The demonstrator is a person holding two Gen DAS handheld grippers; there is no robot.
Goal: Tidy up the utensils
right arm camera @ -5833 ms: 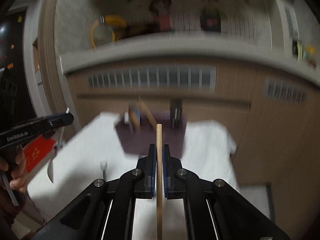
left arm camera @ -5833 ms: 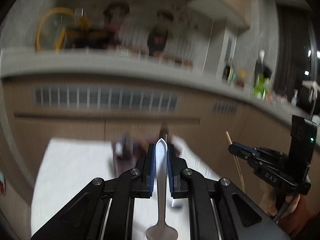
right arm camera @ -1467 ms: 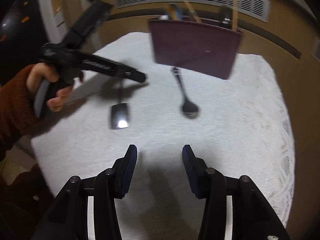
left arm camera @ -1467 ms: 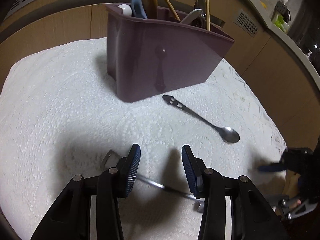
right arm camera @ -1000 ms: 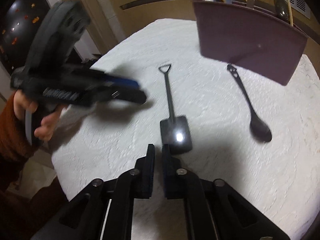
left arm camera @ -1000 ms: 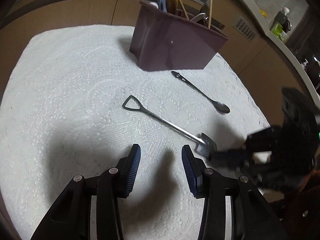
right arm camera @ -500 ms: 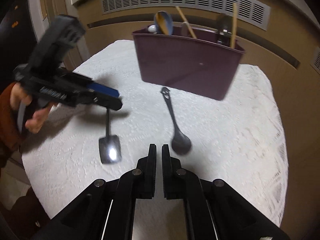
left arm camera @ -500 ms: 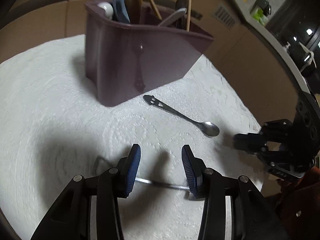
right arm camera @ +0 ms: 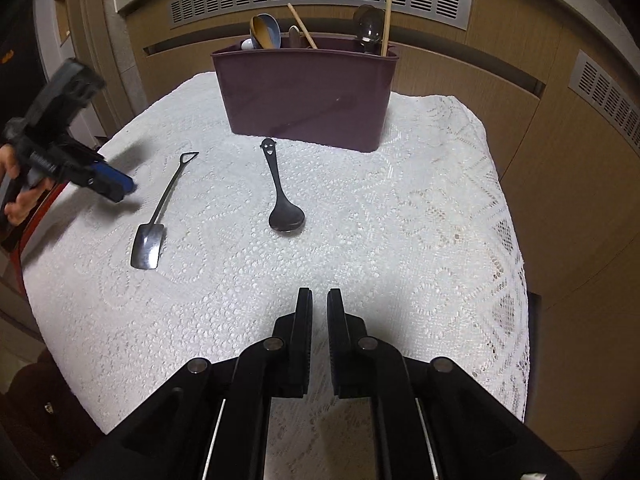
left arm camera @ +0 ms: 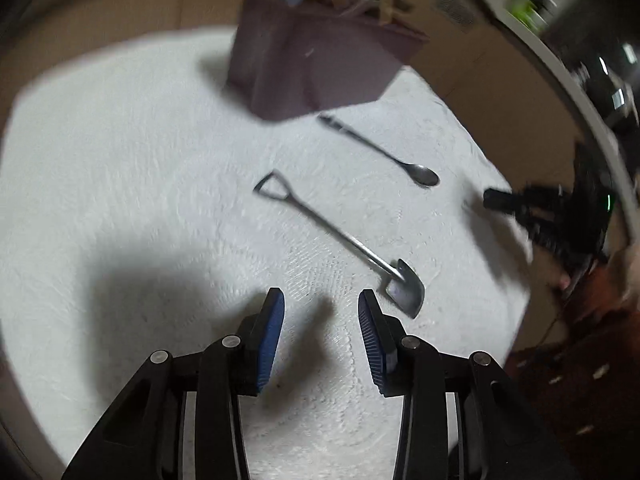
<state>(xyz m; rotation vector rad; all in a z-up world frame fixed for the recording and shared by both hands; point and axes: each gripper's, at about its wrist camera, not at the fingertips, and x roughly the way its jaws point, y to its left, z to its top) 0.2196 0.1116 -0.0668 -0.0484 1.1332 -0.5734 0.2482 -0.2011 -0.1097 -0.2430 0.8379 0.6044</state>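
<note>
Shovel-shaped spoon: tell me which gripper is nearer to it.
Left. The left gripper, jaws open, hovers just short of the shovel-shaped spoon blade. The right gripper sits farther off, nearly shut, facing the dark spoon.

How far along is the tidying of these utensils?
Mostly done: several utensils already stand in the purple caddy. Nothing is in hand; the left gripper is open and the right gripper is shut and empty. Left: the shovel spoon and the dark spoon on the cloth.

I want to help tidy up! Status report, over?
Left gripper open, empty, above the cloth. Right gripper shut, empty. Shovel spoon and dark spoon lie loose before the bin. Nothing blocking them.
</note>
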